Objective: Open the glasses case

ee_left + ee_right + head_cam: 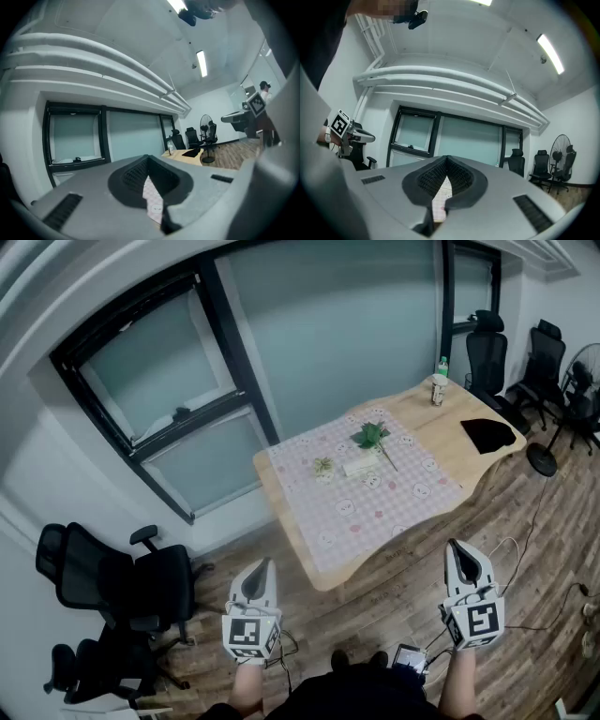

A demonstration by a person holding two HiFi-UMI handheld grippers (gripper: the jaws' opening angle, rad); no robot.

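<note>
A wooden table (469,460) stands well ahead of me, half covered by a pink checked cloth (375,498). On the cloth lies a pale oblong thing (361,466) that may be the glasses case; it is too small to tell. A green sprig (372,436) and a small pot (323,468) lie beside it. My left gripper (260,564) and right gripper (458,547) are held level near my body, short of the table. The left gripper (147,158) and right gripper (446,158) each have their jaws together with nothing between them.
A black cloth (487,434) and a bottle (439,381) are at the table's far end. Black office chairs stand at the left (122,587) and far right (487,357), with a fan (586,371). Cables (525,549) run over the wooden floor. A window wall (281,343) is behind the table.
</note>
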